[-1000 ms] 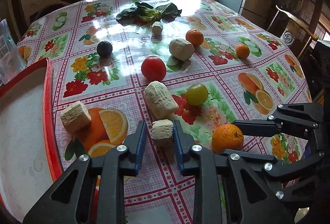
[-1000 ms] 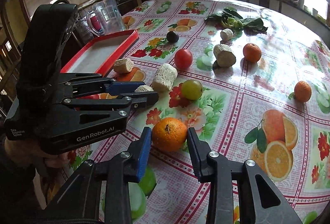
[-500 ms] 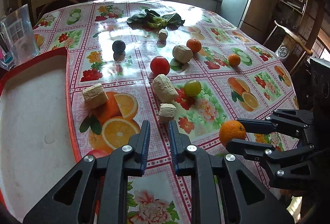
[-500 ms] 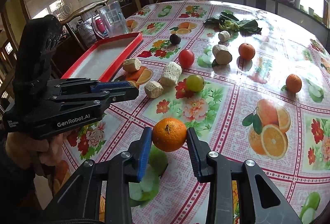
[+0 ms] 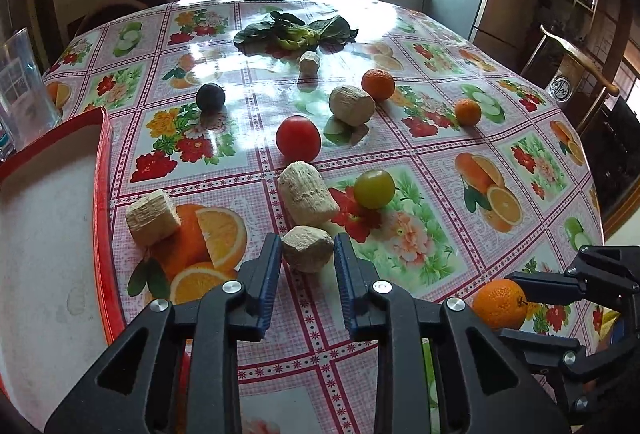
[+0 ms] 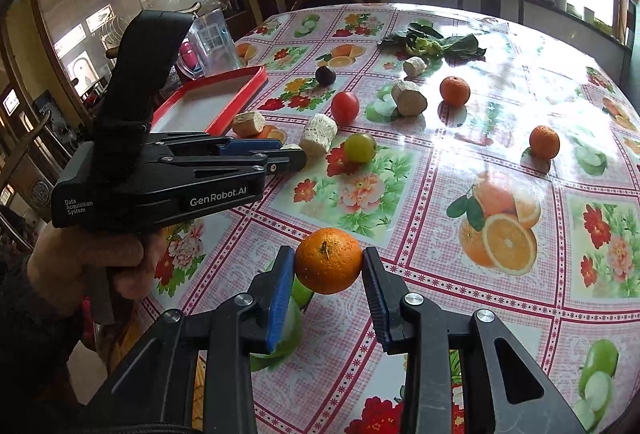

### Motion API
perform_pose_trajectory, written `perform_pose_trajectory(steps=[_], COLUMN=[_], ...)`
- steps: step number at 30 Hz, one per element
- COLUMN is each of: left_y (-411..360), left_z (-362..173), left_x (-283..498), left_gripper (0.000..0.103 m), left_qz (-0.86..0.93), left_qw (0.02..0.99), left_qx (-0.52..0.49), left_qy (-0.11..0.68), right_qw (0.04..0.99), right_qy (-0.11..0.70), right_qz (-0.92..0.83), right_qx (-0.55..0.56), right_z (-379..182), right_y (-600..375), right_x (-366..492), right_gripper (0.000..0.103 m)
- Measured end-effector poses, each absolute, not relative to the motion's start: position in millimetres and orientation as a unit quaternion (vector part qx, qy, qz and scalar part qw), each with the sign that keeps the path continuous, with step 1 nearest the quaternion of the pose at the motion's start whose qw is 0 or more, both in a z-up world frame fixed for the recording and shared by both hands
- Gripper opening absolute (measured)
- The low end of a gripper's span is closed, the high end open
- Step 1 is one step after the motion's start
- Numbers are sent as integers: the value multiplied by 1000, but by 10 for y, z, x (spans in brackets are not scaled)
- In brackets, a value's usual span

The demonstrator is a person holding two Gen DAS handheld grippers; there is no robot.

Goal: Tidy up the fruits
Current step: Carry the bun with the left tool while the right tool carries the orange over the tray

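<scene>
My right gripper (image 6: 328, 266) is shut on an orange (image 6: 329, 260) and holds it above the table; the orange also shows in the left wrist view (image 5: 500, 303). My left gripper (image 5: 307, 255) is open, its fingers either side of a small beige root piece (image 5: 307, 248) that rests on the table. Loose on the cloth are a red tomato (image 5: 298, 143), a green fruit (image 5: 374, 188), a dark plum (image 5: 210, 96), two more oranges (image 5: 378, 84) (image 5: 467, 111) and several beige root chunks (image 5: 307, 197).
A red-rimmed white tray (image 5: 105, 202) lies at the left table edge, with a clear jug (image 5: 22, 90) behind it. Leafy greens (image 5: 296, 30) lie at the far side. Chairs (image 5: 572, 74) stand around the round table.
The left gripper, which had backed off narrowly open, has moved forward and opened around the small root piece. The right gripper has lifted the orange higher and nearer.
</scene>
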State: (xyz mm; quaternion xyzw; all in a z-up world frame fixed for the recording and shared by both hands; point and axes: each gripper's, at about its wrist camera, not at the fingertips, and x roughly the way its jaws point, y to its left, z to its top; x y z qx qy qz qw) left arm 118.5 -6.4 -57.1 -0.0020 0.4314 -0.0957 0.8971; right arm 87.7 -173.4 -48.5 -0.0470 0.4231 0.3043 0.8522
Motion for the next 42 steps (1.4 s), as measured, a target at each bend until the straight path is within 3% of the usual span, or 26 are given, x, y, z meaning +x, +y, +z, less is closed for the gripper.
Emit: perform_pose_trajectory(steps=[22, 42], left_y=[319, 1142], left_z=[-317, -148], left_x=[604, -76], left_gripper=[23, 23], left_qz=[-88, -13], left_qw=[915, 928], left_qx=[-43, -81], left_qy=[391, 363], right_qw=[853, 829], right_qy=[407, 389], right_qz=[323, 396], right_qx=[-49, -69], right_z=[-356, -220], right_y=[-1571, -835], right_x=[690, 487], right_gripper=[35, 35])
